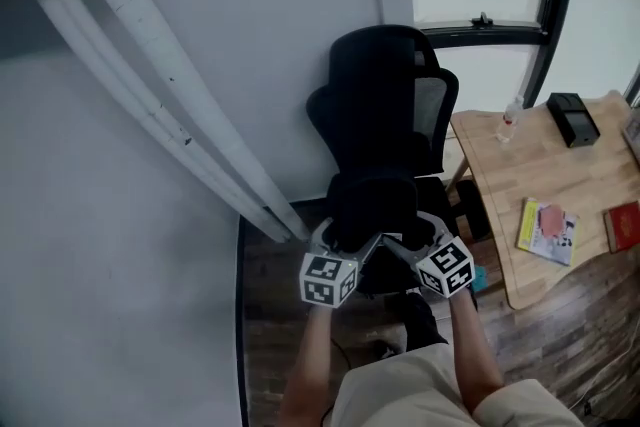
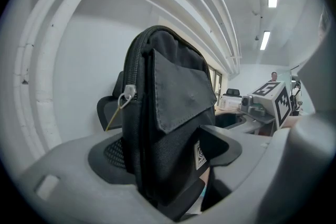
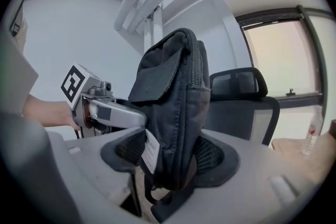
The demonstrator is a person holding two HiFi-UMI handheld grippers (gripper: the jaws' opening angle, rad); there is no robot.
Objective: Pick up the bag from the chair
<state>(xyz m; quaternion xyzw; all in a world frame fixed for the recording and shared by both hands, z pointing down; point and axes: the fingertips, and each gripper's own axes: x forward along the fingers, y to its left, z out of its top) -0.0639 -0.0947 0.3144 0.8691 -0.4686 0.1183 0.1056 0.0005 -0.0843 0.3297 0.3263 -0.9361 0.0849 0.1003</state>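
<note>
A black bag point(image 1: 372, 207) stands upright between my two grippers, in front of the black office chair point(image 1: 385, 90). My left gripper point(image 1: 337, 237) is shut on the bag's left side and my right gripper point(image 1: 417, 231) on its right side. In the left gripper view the bag point(image 2: 168, 107) fills the middle, pinched by the left gripper point(image 2: 169, 168), with a zip pull at its left edge. The right gripper view shows the bag point(image 3: 173, 102) pinched by the right gripper point(image 3: 170, 157), with the chair point(image 3: 245, 105) behind it. The bag hides the chair's seat, so I cannot tell whether it touches it.
A wooden table point(image 1: 505, 180) stands right of the chair, with a bottle point(image 1: 508, 121), a black box point(image 1: 572, 118), a book point(image 1: 547, 231) and a red book point(image 1: 623, 226) on it. White pipes point(image 1: 150, 85) run down the wall at left. A window is behind the chair.
</note>
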